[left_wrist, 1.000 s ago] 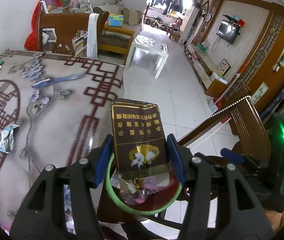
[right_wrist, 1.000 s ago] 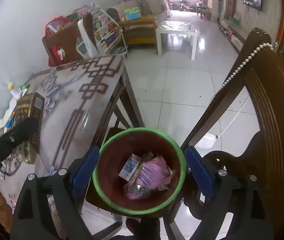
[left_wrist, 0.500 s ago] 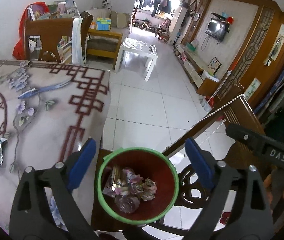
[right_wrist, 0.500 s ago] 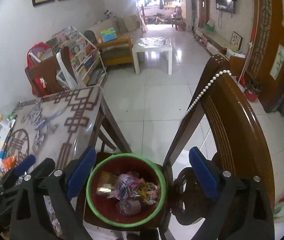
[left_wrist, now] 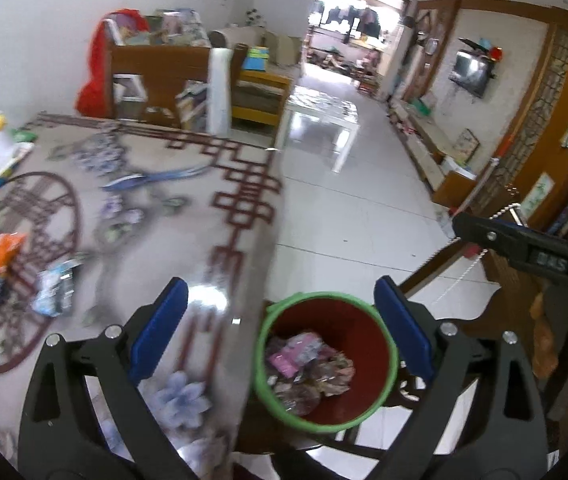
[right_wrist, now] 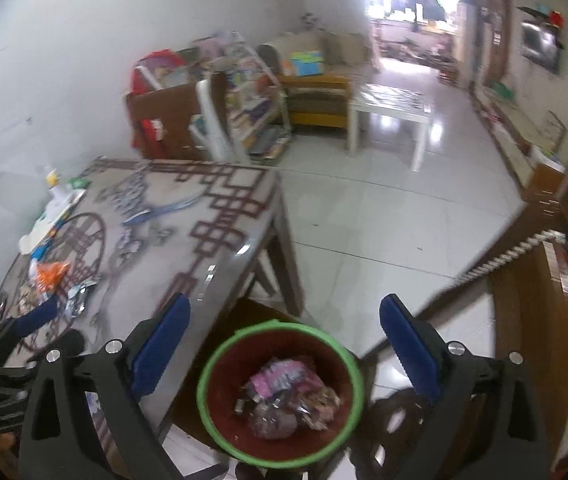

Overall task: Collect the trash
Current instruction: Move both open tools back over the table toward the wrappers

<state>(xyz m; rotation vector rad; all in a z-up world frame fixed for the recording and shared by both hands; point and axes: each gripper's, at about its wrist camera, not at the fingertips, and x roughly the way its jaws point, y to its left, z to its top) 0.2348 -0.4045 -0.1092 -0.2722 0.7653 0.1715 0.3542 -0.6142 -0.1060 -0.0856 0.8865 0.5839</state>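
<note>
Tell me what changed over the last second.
The left gripper let go of the brown cigarette pack over the green-rimmed bin, opened, and swung left toward the table. The right gripper stayed open above the bin; wrappers remain on the table.

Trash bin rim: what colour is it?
Bright green, around a dark red bin. It shows best in the right wrist view.

Left gripper [left_wrist: 280, 328] fingers spread, empty; green-rimmed bin [left_wrist: 326, 362] holds wrappers; table [left_wrist: 188, 216] alongside.
</note>
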